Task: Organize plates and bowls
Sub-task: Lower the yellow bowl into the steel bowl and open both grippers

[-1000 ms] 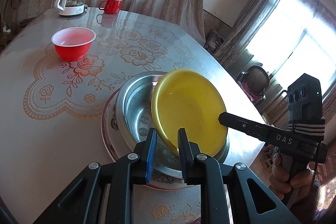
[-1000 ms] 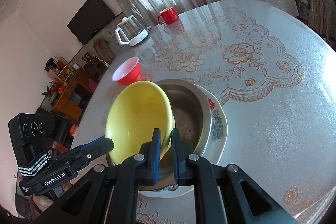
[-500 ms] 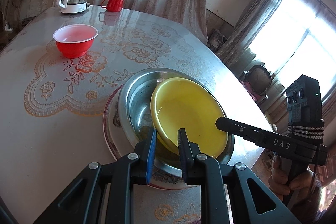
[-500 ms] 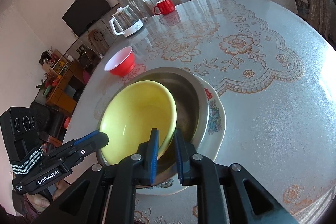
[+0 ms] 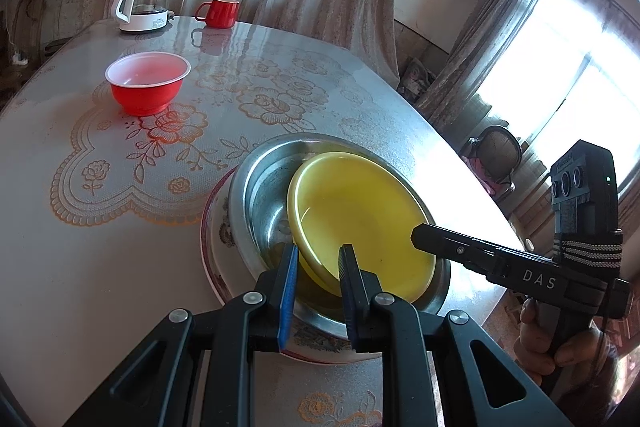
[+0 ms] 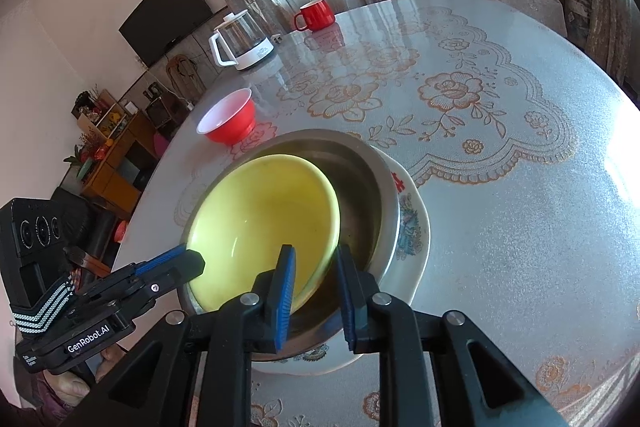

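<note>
A yellow bowl [image 5: 360, 223] [image 6: 264, 219] lies slightly tilted inside a steel bowl [image 5: 260, 195] [image 6: 368, 195]. The steel bowl stands on a flowered plate [image 5: 216, 227] [image 6: 412, 231]. My left gripper [image 5: 318, 263] straddles the yellow bowl's near rim with a small gap and shows no squeeze on it. On the opposite side my right gripper [image 6: 316, 267] also has the rim between its jaws. Those jaws are opening, and a dark gap shows beside the right finger. A red bowl [image 5: 148, 83] [image 6: 228, 119] with a white inside stands alone farther back on the table.
A red mug [image 5: 220, 13] [image 6: 316, 15] and a glass kettle [image 5: 144, 3] [image 6: 240, 43] with a white handle stand at the far edge, by the curtains. The lace-patterned tabletop [image 6: 500, 187] stretches to the right of the stack. A hand [image 5: 548, 339] grips the right tool's handle.
The yellow bowl has tipped down from a steep tilt and now lies lower in the steel bowl. The right jaws have parted from its rim. The left gripper looks unchanged.
</note>
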The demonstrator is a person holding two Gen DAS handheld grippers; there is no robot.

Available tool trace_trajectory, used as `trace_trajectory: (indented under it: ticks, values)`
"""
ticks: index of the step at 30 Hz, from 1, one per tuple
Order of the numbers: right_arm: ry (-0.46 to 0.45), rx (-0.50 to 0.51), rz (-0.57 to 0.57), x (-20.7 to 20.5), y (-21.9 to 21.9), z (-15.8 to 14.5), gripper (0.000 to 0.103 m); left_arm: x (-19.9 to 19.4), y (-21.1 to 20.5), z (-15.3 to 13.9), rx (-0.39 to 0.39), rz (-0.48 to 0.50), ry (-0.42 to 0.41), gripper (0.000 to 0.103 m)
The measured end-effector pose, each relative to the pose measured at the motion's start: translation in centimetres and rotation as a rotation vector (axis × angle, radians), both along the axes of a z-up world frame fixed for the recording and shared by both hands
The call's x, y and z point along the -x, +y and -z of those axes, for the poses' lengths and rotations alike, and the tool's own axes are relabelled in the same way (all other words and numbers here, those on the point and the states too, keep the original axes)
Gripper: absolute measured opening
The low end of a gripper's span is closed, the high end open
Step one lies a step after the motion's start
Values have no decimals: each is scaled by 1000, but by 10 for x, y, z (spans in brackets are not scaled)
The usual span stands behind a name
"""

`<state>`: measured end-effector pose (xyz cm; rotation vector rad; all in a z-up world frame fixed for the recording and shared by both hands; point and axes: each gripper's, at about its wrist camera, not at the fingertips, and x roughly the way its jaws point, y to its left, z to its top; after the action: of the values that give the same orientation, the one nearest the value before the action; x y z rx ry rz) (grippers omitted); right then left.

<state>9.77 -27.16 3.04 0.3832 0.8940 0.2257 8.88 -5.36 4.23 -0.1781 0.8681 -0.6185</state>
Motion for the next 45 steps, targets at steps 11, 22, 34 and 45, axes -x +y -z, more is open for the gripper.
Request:
trace_trajectory:
  ticks: [11,22,34,45]
  values:
    - [-15,38,-6,0,4,-3,25,4,-2,-2,-28,-12,-32,24]
    - [-22,76,-19,1,9,-2,25,3,-3,-1,-15,-4,-28,27]
    - [-58,42,9,9,0,-9,29,9,-5,-8,7,-5,-55,55]
    - [-59,-38,154,13,-33,-8,33,-8,28,-6,38,-156,-24,67]
